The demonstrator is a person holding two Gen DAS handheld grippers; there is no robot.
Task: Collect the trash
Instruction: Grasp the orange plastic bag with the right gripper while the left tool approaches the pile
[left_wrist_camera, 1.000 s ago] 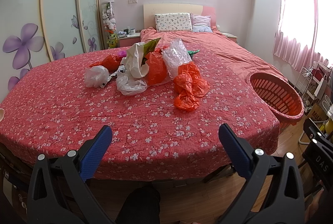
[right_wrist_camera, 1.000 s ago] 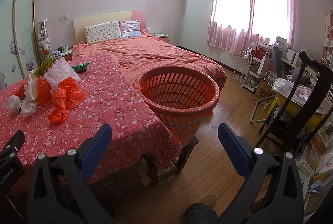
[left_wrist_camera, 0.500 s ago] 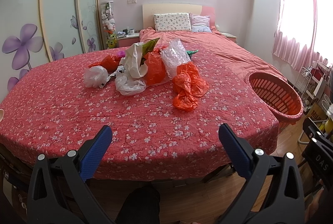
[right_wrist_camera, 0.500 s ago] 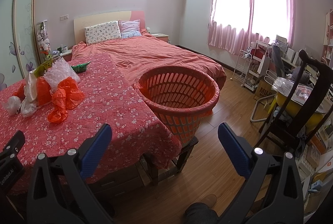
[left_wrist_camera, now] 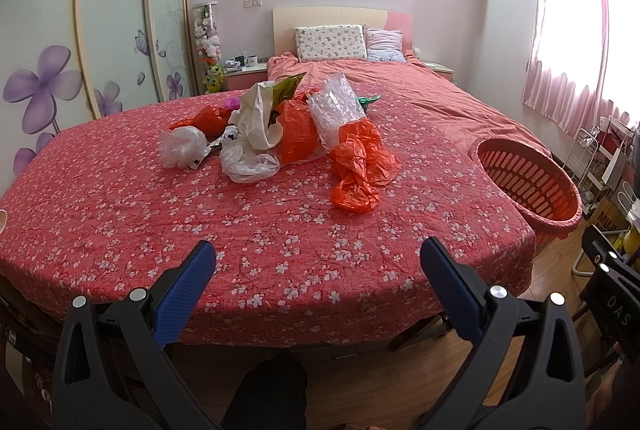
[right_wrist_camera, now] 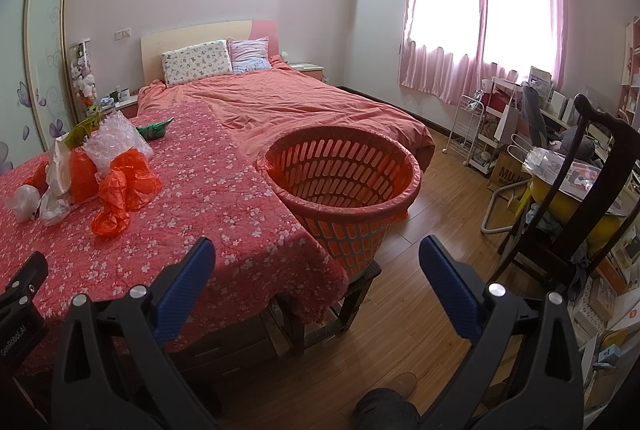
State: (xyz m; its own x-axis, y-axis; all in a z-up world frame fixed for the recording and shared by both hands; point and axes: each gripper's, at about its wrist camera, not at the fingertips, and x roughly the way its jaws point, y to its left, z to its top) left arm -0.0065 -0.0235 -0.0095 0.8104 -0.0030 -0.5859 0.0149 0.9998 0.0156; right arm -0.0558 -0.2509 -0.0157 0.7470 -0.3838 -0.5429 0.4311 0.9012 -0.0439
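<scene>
We hold both grippers wide open and empty. The crumpled orange plastic bag [left_wrist_camera: 362, 166] lies ahead of the left gripper [left_wrist_camera: 316, 262], slightly right, well apart. The right gripper [right_wrist_camera: 316, 262] faces the laundry basket [right_wrist_camera: 384, 204] instead.

- A heap of bags [left_wrist_camera: 280, 126] lies on the cloth-covered bench [left_wrist_camera: 240, 230].
- The basket [right_wrist_camera: 344, 190] stands just beside the bench's right edge, on a stool.
- The bed [right_wrist_camera: 304, 106] lies behind the bench and basket.
- A chair [right_wrist_camera: 580, 198] stands right of the basket, well apart.

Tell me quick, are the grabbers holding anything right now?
Left gripper: open, holding nothing.
Right gripper: open, holding nothing.
</scene>
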